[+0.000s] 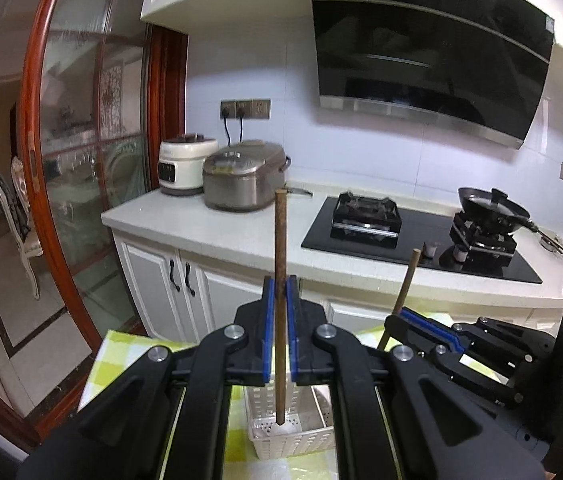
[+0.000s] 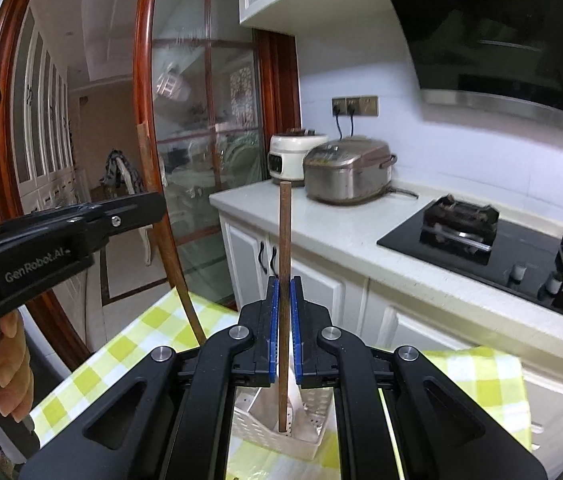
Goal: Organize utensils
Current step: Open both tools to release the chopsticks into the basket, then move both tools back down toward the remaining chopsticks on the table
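Left tongs (image 1: 280,300) clamped on a brown chopstick (image 1: 280,264), held upright between blue pads. Right tongs (image 2: 284,300) likewise clamped on a second chopstick (image 2: 284,264), upright. Both sticks are thin, round, wooden; their lower ends hang over a white perforated plastic basket (image 1: 313,438) standing on a yellow-checked cloth (image 2: 121,364). Beyond: white bench (image 1: 217,236) with two rice cookers, black hob, wok. A hand (image 2: 5,368) grips the left handle.

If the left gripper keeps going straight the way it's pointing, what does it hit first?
Probably the white cabinet front under the counter: the left gripper, shut on a chopstick, points over the checked tablecloth toward it. Depth is unclear.
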A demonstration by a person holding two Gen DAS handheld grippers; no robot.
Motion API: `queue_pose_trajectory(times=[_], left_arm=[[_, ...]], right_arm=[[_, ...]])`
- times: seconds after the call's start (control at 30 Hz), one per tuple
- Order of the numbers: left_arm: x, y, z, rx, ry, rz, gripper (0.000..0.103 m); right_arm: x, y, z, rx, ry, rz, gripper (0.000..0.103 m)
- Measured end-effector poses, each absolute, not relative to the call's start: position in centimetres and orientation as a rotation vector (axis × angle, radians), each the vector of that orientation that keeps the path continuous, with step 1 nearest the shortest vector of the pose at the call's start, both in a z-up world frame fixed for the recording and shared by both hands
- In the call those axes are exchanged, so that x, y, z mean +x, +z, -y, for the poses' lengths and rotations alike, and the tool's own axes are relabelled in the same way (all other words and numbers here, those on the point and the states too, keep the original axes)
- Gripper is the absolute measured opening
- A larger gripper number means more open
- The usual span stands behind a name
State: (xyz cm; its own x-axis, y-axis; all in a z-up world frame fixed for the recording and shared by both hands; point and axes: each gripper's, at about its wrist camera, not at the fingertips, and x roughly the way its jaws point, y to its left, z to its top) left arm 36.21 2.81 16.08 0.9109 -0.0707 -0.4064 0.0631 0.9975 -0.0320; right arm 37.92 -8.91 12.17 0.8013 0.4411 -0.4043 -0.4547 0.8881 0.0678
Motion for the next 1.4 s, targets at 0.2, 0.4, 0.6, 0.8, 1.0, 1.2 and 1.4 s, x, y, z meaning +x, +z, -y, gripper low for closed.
queue_pose_trajectory(times=[0.2,0.4,0.6,0.8,1.0,1.2,1.4], left_arm=[[38.5,13.1,-3.3,-0.044,-0.089,-0.504,0.006],[40.7,10.6,-4.6,-0.074,-0.037,-0.564,0.01],[41.1,9.4,-6.4,-0.086,0.011,-0.569,0.038],[38.7,9.2,-7.9,-0.112,0.054,-0.541,0.061],[32.9,8.6,-9.5,-0.14,0.117,-0.48,0.081],[27.5,6.8,-10.6,-0.178,0.142,-0.475,0.088],[22.1,4.9,-10.3,-0.195,0.144,-0.465,0.094]], right_arm=[[40.0,9.7,7.2,-0.067,0.49,-0.516,0.007],[42.6,7.5,6.4,-0.055,0.46,-0.606,0.01],[44.3,6.2,8.0,0.015,0.452,-0.649,0.021],[43.2,6.6,10.1,0.048,0.43,-0.602,0.051],[40.3,7.1,13.2,0.095,0.421,-0.57,0.051],[36.1,6.2,14.8,0.095,0.421,-0.556,0.051],[30.9,4.9,15.6,0.084,0.417,-0.532,0.051]])
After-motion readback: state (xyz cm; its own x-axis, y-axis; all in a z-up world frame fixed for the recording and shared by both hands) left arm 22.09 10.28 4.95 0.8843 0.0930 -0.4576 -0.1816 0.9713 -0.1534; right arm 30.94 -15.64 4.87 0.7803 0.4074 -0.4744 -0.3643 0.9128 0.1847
